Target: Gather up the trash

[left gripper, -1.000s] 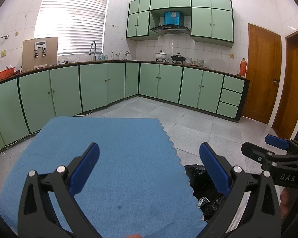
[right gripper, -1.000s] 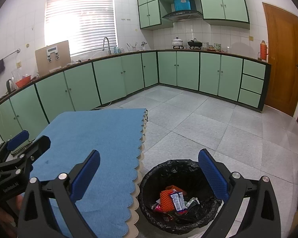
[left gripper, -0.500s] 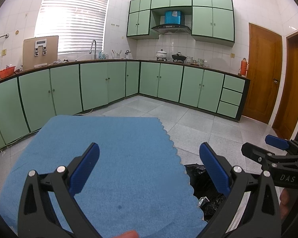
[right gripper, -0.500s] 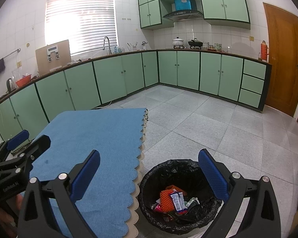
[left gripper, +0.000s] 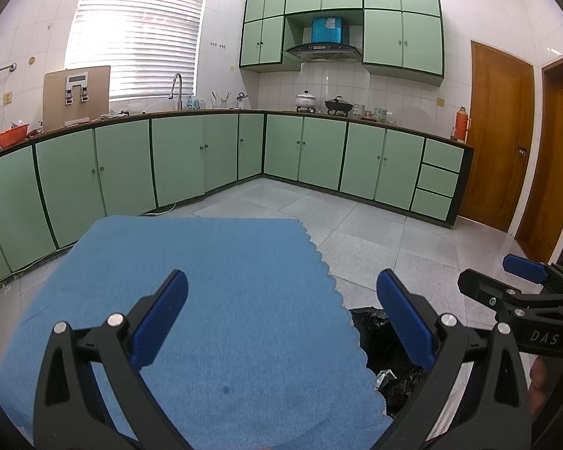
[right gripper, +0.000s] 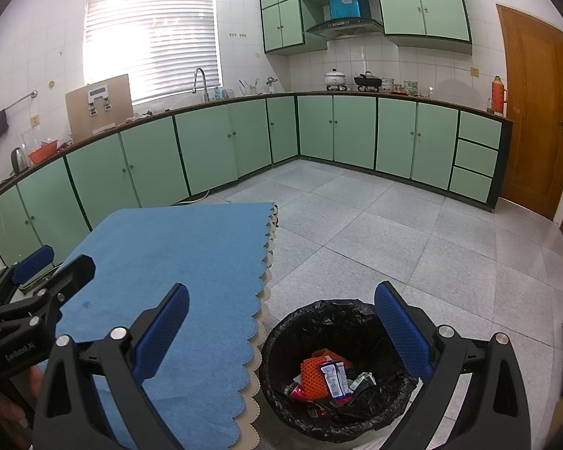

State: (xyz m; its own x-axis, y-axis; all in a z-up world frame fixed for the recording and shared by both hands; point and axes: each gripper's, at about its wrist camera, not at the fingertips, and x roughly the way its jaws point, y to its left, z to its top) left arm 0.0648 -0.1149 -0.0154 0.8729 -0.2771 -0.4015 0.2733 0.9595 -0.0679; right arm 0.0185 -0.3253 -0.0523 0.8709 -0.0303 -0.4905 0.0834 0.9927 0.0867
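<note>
Little has moved since the earlier frames: both views hold almost the same framing, with only a slight shift of the left wrist view and no change to the bin contents.

Left gripper (left gripper: 281, 315): jaws spread wide, nothing between them, hovering over the blue cloth (left gripper: 191, 292). The fingers (left gripper: 157, 322) are black plastic with dimpled blue pads. The cloth is a matte, felt-like fabric with a scalloped, zigzag edge, lying flat on a table; a beige scalloped underlayer shows along its edge in the right wrist view. One small dark spot marks the cloth near the left gripper.

Right gripper (right gripper: 281, 330): jaws likewise spread wide and empty, positioned above the trash bin (right gripper: 277, 341). The bin is round, lined with a crinkled, glossy black plastic bag, and stands on the speckled grey tile floor just beside the table edge. Collected trash (right gripper: 324, 375) lies inside it: an orange mesh piece and several printed wrappers, piled together at the bottom.
</note>
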